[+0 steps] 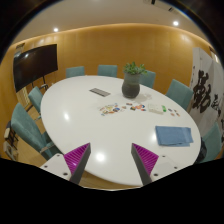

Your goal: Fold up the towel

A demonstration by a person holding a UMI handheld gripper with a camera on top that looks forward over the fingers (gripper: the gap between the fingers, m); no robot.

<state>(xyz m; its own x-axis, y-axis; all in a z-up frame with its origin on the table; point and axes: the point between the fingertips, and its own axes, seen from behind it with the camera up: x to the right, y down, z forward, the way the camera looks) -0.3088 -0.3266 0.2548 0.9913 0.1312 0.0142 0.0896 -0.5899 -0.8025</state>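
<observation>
Gripper (112,160): fingers spread wide, magenta pads (77,155) facing inward, holding nothing, above the near edge of the table.
Table (80,125): white oval, teal chairs (107,71) around it.
Towel (173,135): blue, folded flat on the table, right of and beyond the fingers; long axis runs roughly sideways.
Plant pot (132,85): on the table beyond the towel, to its left.
Small items (118,108): scattered mid-table, too small to tell.

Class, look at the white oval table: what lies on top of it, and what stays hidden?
On the white table stand a potted plant, a blue towel, a dark flat item and small scattered pieces. The open gripper hovers short of them. Whatever lies under the towel is covered.
</observation>
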